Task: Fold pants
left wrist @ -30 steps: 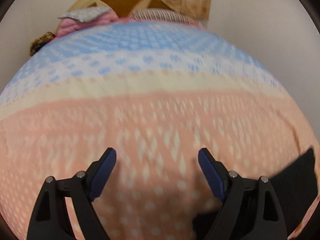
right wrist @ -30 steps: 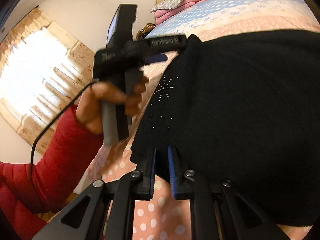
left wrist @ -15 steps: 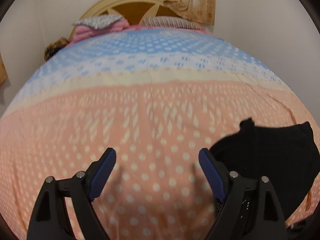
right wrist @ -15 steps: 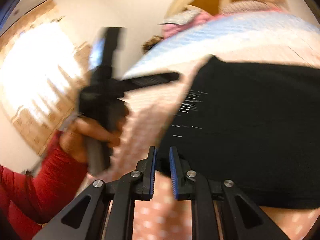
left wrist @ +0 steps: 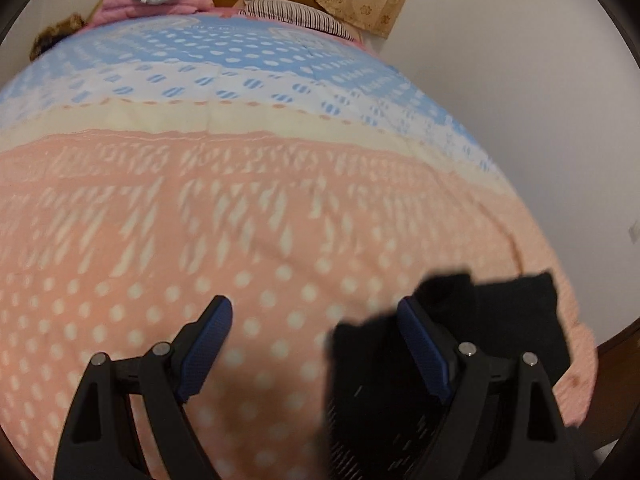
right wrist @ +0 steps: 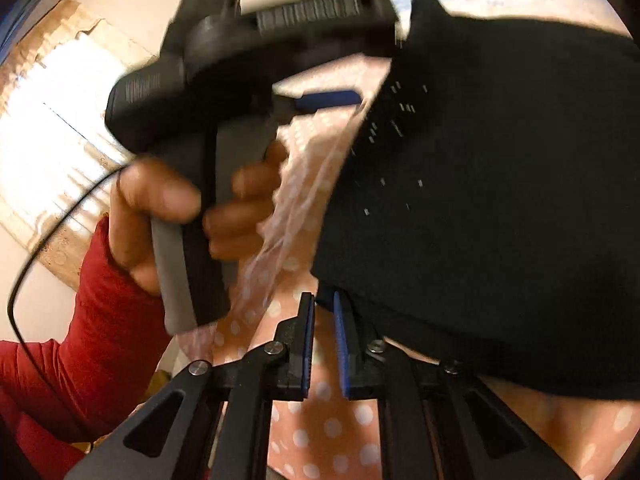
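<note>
Fold looks mid-way: black pants (right wrist: 500,200) lie bunched on the bed (left wrist: 248,216), not yet a flat, finished stack. Right tongs (right wrist: 322,344) have just been closing, nearly shut on the near pants edge, cloth between the pads. Left tongs (left wrist: 316,344) stand wide open, gripping nothing, one pants corner just beside their right pad. No containers in view.

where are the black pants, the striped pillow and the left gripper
black pants (right wrist: 500,200), right wrist view, middle of the cloth
striped pillow (left wrist: 296,14), left wrist view, its top
left gripper (left wrist: 316,344), left wrist view, between its fingertips
</note>
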`<state>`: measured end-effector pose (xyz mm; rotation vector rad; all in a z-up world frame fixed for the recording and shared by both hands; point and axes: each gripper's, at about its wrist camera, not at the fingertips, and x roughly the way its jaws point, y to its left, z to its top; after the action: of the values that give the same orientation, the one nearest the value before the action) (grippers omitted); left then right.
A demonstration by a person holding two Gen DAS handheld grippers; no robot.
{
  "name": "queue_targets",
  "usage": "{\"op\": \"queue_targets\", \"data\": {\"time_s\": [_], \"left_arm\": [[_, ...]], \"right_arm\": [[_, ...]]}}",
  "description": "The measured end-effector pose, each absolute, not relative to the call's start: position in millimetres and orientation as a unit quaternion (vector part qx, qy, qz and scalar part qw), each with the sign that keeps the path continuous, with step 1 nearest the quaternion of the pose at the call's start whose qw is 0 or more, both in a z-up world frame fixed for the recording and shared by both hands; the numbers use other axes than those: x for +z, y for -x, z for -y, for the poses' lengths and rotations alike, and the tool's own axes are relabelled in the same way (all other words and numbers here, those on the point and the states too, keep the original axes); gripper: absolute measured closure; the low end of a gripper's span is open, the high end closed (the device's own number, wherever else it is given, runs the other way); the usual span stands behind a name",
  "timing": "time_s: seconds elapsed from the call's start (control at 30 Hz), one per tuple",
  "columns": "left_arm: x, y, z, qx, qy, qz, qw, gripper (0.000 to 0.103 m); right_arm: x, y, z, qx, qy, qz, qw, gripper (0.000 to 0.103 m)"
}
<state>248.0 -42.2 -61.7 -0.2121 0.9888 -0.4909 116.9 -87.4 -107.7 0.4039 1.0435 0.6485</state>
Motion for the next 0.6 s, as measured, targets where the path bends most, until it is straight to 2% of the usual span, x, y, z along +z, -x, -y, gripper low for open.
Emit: {"op": "queue_targets", "data": {"time_s": [0.1, 0.2, 0.37, 0.5, 0.6], "left_arm": [[-53, -253, 38, -0.226, 0.113, -0.459, 0.852, 0.021], [-31, -247, 24, -0.2, 0.12, -0.423, 0.876, 0.021], [-5, -208, 28, -0.163, 0.027, -0.361, 0.918, 0.02], [0, -175, 65, -0.184, -0.051, -0.318, 0.929, 0.02], [-14, -172, 86, -0.221, -0.045, -0.342, 0.912, 0.02]], "right_arm": [[-112, -114, 88, 0.304, -0.187, -0.483, 0.8, 0.095], [-112, -110, 90, 0.303, -0.19, -0.477, 0.803, 0.095], [-100, -82, 102, 0.3, -0.211, -0.449, 0.815, 0.092], [-57, -68, 155, 0.26, -0.233, -0.367, 0.862, 0.092], [-30, -58, 220, 0.157, -0.255, -0.325, 0.897, 0.092]]}}
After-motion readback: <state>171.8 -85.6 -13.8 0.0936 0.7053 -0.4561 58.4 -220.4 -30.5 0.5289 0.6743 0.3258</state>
